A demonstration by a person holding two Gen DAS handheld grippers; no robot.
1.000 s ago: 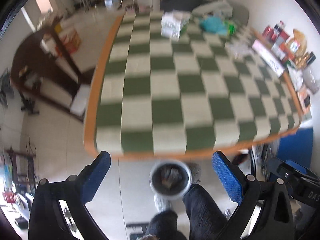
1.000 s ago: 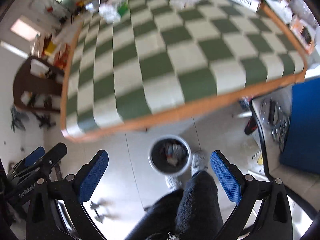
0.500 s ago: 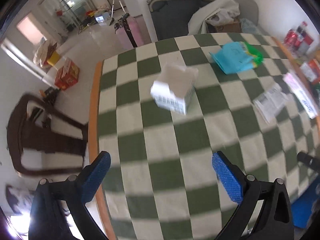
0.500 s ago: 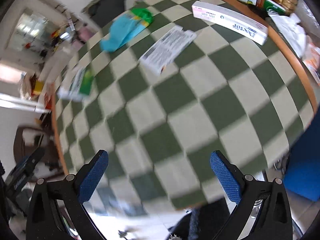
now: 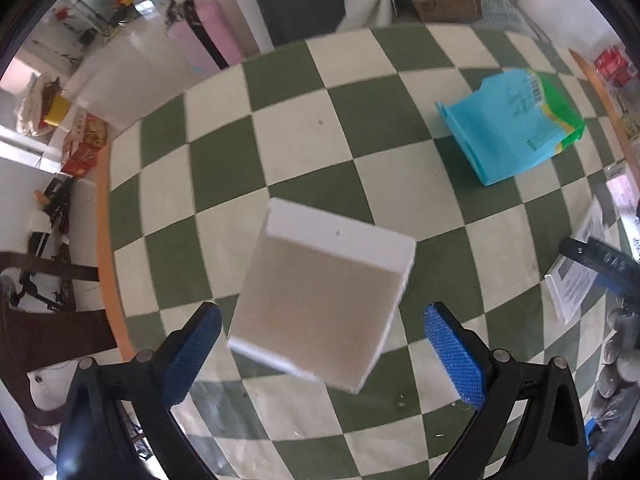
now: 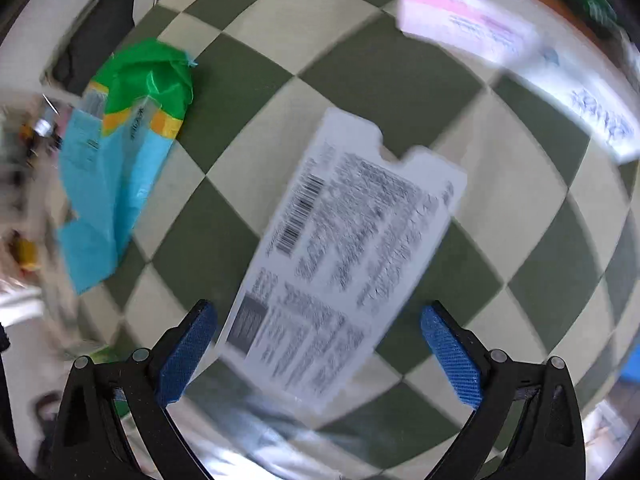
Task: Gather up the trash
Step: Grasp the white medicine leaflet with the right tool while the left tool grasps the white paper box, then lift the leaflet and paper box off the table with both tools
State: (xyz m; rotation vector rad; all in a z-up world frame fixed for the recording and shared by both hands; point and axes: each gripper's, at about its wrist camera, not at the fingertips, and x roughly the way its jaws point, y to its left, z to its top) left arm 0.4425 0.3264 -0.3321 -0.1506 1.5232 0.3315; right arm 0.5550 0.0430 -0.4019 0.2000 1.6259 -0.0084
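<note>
Trash lies scattered on the green-and-white checked table [image 5: 360,184], and both grippers hang over it with jaws spread wide, gripping nothing. Under the left gripper [image 5: 320,354] sits a white box [image 5: 324,296] — it fills the gap between the blue pads, not touching either as far as I can see. Under the right gripper [image 6: 316,352] lies a flat printed wrapper [image 6: 344,256] with a barcode, its near end between the fingers. Further off, a blue-and-green bag [image 5: 512,120] lies on its side beyond the box. At the far right — blurred — a long pink-and-white carton [image 6: 472,28] rests near the table's orange rim.
</note>
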